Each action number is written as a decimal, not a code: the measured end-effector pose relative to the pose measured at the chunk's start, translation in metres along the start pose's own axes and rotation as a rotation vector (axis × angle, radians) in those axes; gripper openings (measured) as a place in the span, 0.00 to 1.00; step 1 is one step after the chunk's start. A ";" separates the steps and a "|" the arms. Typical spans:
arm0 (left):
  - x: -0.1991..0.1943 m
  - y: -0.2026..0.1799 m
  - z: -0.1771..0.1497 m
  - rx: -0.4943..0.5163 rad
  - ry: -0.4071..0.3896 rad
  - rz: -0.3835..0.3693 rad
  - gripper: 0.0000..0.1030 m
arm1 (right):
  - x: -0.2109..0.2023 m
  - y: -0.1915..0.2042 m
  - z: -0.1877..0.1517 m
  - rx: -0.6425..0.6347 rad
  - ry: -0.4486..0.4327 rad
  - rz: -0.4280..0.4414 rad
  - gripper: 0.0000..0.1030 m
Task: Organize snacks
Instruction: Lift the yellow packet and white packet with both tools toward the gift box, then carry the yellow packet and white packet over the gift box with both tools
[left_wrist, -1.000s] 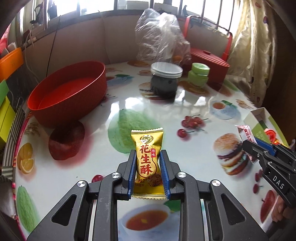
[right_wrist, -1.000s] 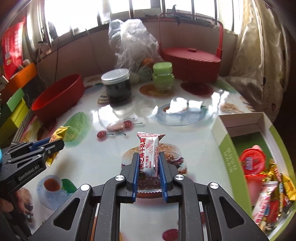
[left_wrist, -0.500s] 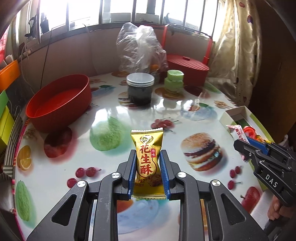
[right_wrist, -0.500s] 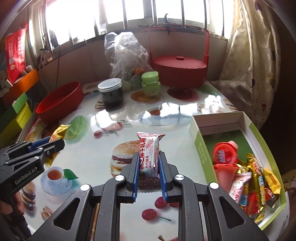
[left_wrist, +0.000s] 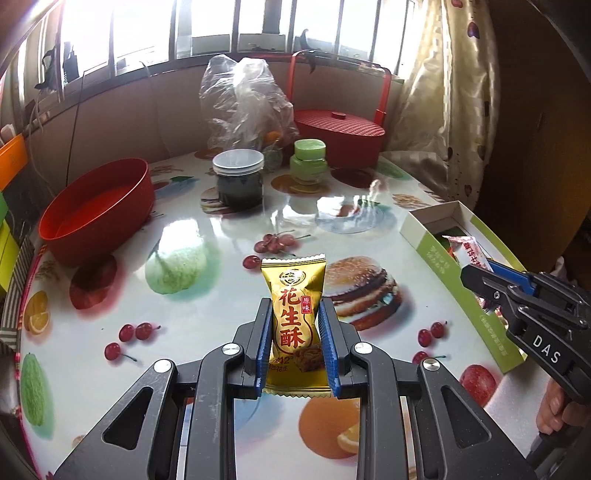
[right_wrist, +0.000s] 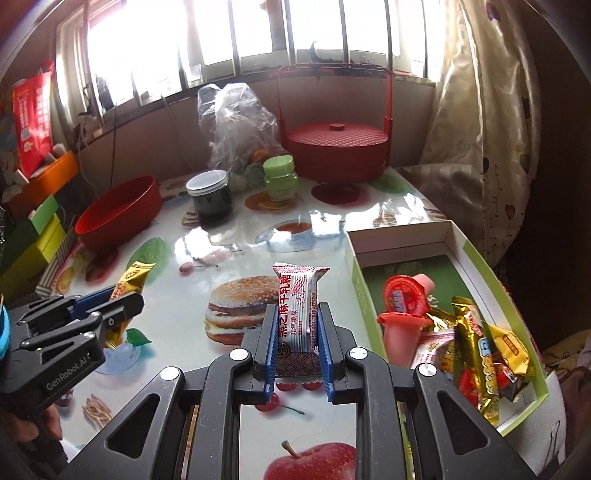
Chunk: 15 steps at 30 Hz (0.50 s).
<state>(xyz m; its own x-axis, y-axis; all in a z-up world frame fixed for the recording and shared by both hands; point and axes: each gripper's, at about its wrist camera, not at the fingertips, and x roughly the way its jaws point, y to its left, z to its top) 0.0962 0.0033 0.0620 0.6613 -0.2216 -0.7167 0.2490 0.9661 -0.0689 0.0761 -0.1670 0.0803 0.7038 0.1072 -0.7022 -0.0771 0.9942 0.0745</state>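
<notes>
My left gripper (left_wrist: 294, 314) is shut on a gold peanut-candy packet (left_wrist: 294, 317), held upright above the printed tablecloth. My right gripper (right_wrist: 297, 317) is shut on a white-and-red candy packet (right_wrist: 299, 306), which stands upright between the blue pads. To the right lies a green-and-white box (right_wrist: 491, 280) with several wrapped snacks and red jelly cups (right_wrist: 404, 295) in its near end. In the left wrist view the right gripper (left_wrist: 476, 275) hangs over that box (left_wrist: 436, 251) with its packet. In the right wrist view the left gripper (right_wrist: 125, 299) is at the left with the gold packet (right_wrist: 131, 278).
A red bowl (left_wrist: 96, 210) sits at the left, a dark jar with a white lid (left_wrist: 238, 181) and a green jar (left_wrist: 309, 162) at the back. Behind them are a clear plastic bag (left_wrist: 243, 99) and a red lidded basket (left_wrist: 338, 129). Coloured boxes (right_wrist: 33, 236) line the left edge.
Both grippers have drawn back and risen with their packets still held. The table objects look farther away, and the snack box has come further into both views.
</notes>
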 end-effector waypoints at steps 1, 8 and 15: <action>0.000 -0.002 0.000 0.001 0.001 -0.008 0.25 | -0.001 -0.001 0.000 0.002 -0.001 0.000 0.18; -0.001 -0.017 -0.003 0.020 0.004 -0.025 0.25 | -0.011 -0.011 -0.004 0.016 -0.008 -0.008 0.18; -0.002 -0.035 -0.001 0.034 0.003 -0.061 0.25 | -0.019 -0.023 -0.009 0.029 -0.010 -0.022 0.18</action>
<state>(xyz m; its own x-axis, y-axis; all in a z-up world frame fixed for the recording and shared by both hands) 0.0859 -0.0299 0.0649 0.6416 -0.2798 -0.7142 0.3128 0.9456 -0.0895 0.0584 -0.1920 0.0856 0.7121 0.0849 -0.6969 -0.0406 0.9960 0.0799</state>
